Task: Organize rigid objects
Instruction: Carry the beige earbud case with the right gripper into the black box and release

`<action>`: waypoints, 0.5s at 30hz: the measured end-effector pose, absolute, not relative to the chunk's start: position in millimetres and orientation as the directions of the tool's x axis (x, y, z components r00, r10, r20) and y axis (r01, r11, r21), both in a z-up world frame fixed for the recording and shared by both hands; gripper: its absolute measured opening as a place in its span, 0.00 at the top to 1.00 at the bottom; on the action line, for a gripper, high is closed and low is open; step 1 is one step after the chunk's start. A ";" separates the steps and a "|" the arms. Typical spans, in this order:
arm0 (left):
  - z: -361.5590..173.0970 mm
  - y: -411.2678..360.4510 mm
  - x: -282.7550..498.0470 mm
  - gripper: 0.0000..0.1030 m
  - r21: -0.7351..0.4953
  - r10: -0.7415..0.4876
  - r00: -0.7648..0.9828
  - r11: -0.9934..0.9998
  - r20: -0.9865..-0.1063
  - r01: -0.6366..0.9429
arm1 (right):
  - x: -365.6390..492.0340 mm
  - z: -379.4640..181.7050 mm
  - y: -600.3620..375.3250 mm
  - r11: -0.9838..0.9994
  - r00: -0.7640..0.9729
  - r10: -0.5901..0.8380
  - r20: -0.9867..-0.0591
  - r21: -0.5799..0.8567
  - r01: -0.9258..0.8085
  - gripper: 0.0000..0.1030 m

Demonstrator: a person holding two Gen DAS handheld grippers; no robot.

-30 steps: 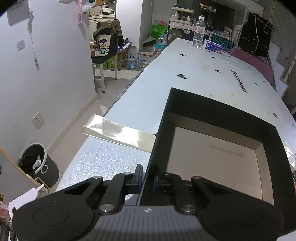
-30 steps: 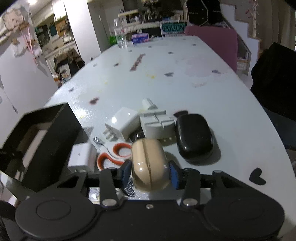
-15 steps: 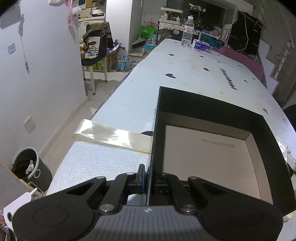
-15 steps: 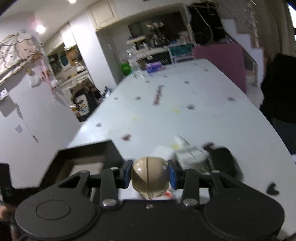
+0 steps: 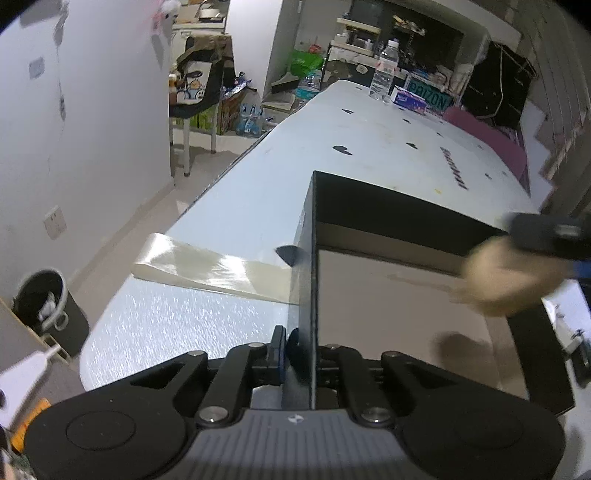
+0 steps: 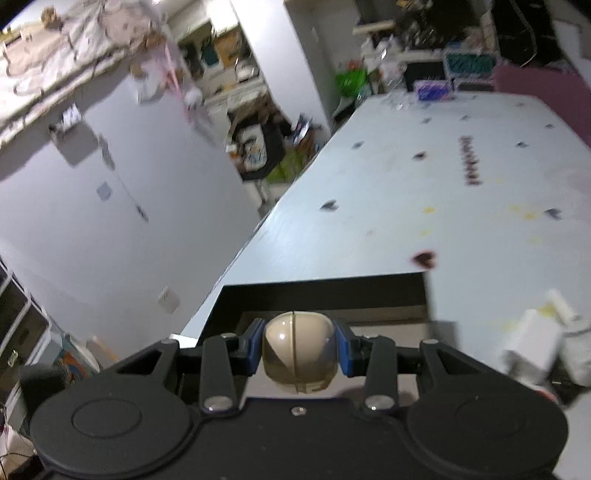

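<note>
We see a cluttered home: a long white table (image 5: 388,147), a water bottle (image 5: 384,72), crowded shelves (image 5: 354,33).

The case (image 6: 299,354) is showing a smooth, glossy beige shell, like plastic. The box (image 5: 406,218) is looking like matt black card with a plain brown floor. The table (image 5: 177,325) is showing a grainy white cover.

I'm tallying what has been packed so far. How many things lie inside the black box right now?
0. The black box shows only its bare floor. The beige case hangs above it, clamped in the right gripper. The near corner is hidden.
</note>
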State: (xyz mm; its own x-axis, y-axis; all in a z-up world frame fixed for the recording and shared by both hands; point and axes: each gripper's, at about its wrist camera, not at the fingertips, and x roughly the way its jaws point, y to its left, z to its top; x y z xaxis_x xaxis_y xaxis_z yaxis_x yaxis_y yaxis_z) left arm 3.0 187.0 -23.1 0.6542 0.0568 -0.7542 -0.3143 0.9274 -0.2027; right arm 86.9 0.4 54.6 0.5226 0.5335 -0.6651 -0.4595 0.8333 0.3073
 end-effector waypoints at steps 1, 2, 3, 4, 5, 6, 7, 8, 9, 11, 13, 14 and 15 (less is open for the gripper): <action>-23.1 188.0 1.6 0.88 -0.218 0.046 0.656 0.924 -0.753 -0.315 | 92.6 50.8 11.5 0.836 0.511 0.525 -0.681 0.298 -0.461 0.61; -23.1 188.3 0.3 0.87 -0.230 0.037 0.658 0.921 -0.752 -0.313 | 96.5 47.2 19.8 0.836 0.499 0.520 -0.693 0.294 -0.463 0.61; -22.9 188.0 -0.6 0.86 -0.235 0.031 0.660 0.921 -0.751 -0.311 | 98.3 44.0 24.6 0.835 0.487 0.518 -0.703 0.293 -0.465 0.61; -22.7 187.0 -1.3 0.86 -0.238 0.026 0.661 0.922 -0.750 -0.306 | 102.4 40.7 31.8 0.835 0.471 0.513 -0.718 0.292 -0.465 0.61; -22.7 186.0 -2.0 0.85 -0.240 0.020 0.661 0.923 -0.750 -0.300 | 104.6 37.7 36.3 0.836 0.458 0.508 -0.729 0.291 -0.465 0.61; -22.8 184.7 -3.4 0.85 -0.243 0.014 0.663 0.924 -0.749 -0.294 | 107.5 35.0 42.0 0.837 0.446 0.503 -0.740 0.288 -0.466 0.61; -22.7 183.9 -3.7 0.85 -0.246 0.008 0.664 0.925 -0.748 -0.288 | 110.4 32.6 47.8 0.838 0.439 0.498 -0.748 0.285 -0.466 0.61; -22.9 183.8 -4.5 0.84 -0.250 0.001 0.665 0.926 -0.747 -0.283 | 112.1 30.9 50.0 0.839 0.437 0.496 -0.750 0.283 -0.465 0.61; -23.3 183.7 -4.8 0.84 -0.254 -0.003 0.667 0.926 -0.745 -0.279 | 114.0 29.7 54.0 0.839 0.439 0.495 -0.750 0.282 -0.465 0.61; -23.9 184.4 -3.9 0.84 -0.264 -0.009 0.671 0.923 -0.742 -0.279 | 116.6 30.6 59.5 0.835 0.447 0.507 -0.737 0.292 -0.466 0.61; -24.6 186.7 -3.8 0.85 -0.274 -0.008 0.675 0.918 -0.738 -0.289 | 121.0 33.4 63.9 0.826 0.445 0.530 -0.721 0.322 -0.463 0.61; -24.7 187.7 -3.7 0.86 -0.274 -0.002 0.677 0.915 -0.736 -0.295 | 121.5 33.4 65.0 0.820 0.433 0.542 -0.720 0.340 -0.461 0.61; -25.0 188.5 -4.7 0.87 -0.275 0.006 0.680 0.912 -0.733 -0.304 | 121.3 33.6 67.9 0.819 0.432 0.543 -0.720 0.340 -0.462 0.61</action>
State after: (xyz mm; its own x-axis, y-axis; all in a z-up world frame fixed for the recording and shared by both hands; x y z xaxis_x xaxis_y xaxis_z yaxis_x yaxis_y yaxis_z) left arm -4.7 188.5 -25.0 0.6805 0.0058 -0.7327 -0.3038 0.9122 -0.2749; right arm 121.3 67.9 33.6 0.4321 0.5430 -0.7201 -0.4624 0.8189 0.3400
